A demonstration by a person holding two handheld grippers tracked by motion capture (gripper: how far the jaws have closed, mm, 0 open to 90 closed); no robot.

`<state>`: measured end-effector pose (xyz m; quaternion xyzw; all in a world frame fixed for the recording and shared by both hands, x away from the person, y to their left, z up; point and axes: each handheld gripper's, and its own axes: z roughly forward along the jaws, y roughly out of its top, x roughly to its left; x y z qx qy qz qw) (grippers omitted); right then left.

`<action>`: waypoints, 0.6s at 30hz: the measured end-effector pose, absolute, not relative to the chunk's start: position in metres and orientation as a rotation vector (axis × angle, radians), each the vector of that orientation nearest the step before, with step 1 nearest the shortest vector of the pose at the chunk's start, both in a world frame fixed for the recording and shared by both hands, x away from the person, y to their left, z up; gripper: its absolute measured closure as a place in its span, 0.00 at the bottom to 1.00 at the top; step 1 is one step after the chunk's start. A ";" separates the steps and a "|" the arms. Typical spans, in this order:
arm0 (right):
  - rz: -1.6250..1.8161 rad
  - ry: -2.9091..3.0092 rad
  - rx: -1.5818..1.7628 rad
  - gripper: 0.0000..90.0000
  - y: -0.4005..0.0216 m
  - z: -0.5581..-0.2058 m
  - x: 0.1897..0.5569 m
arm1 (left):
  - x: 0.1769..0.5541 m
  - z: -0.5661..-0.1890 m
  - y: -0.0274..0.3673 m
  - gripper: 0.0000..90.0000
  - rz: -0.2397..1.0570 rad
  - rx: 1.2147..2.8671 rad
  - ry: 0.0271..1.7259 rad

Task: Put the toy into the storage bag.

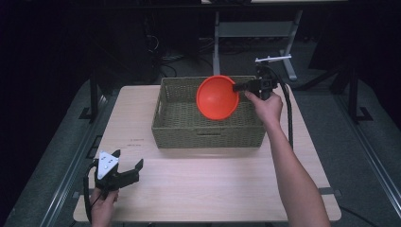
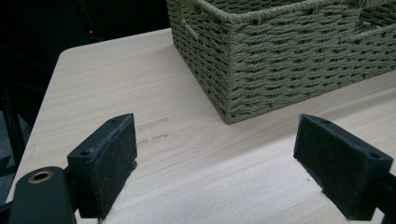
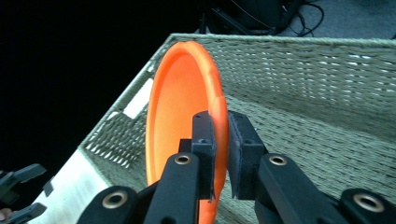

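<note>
One orange bowl, pinched at the rim and hanging over the basket

Two grippers on show, but the right gripper (image 1: pixel 238 87) is the one at work — its jaws are clamped on the right edge of the orange bowl (image 1: pixel 217 97), one pad inside the rim, one outside. The bowl stands tilted on edge, hollow side facing the near-left, held above the woven basket (image 1: pixel 208 135) with its lower edge just over the open interior. So the drop spot lies straight below the claw, and the rim wants tipping flat before release, I'd judge. Way off at the near-left corner of the table (image 1: pixel 213 189), the left gripper (image 1: pixel 128 171) sits spread wide and empty — well apart from the basket.
</note>
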<state>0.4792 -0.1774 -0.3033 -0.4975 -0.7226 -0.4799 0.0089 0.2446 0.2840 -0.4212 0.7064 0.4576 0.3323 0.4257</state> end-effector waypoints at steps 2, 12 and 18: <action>-1.489 -2.258 -1.571 0.91 -0.178 -0.307 0.482 | 0.245 -0.421 0.284 0.14 0.833 1.767 1.141; -1.421 -2.256 -1.624 0.91 -0.177 -0.325 0.492 | 0.245 -0.421 0.284 0.14 0.829 1.768 1.150; -1.366 -2.264 -1.644 0.91 -0.174 -0.334 0.496 | 0.245 -0.421 0.284 0.14 0.830 1.765 1.149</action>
